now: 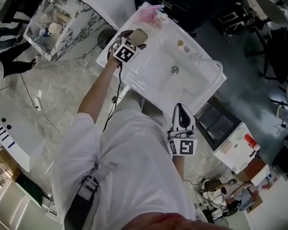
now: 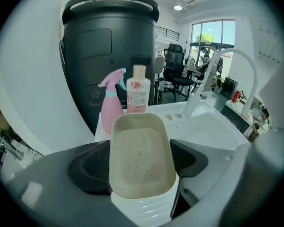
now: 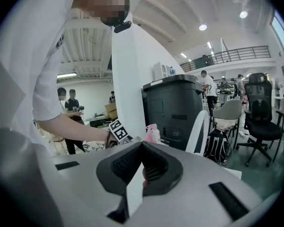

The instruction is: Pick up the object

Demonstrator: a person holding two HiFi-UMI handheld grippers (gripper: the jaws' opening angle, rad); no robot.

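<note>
Head view first: your left hand-held gripper holds the beige dish at the far-left corner of the white sink, near a pink spray bottle. Your right hand-held gripper sits over the sink's near edge. Left gripper view: both black pads press against the dish's long sides, its white ribbed base showing underneath, and the dish is held above the sink top. Right gripper view: your jaws are pressed together, pad against pad.
</note>
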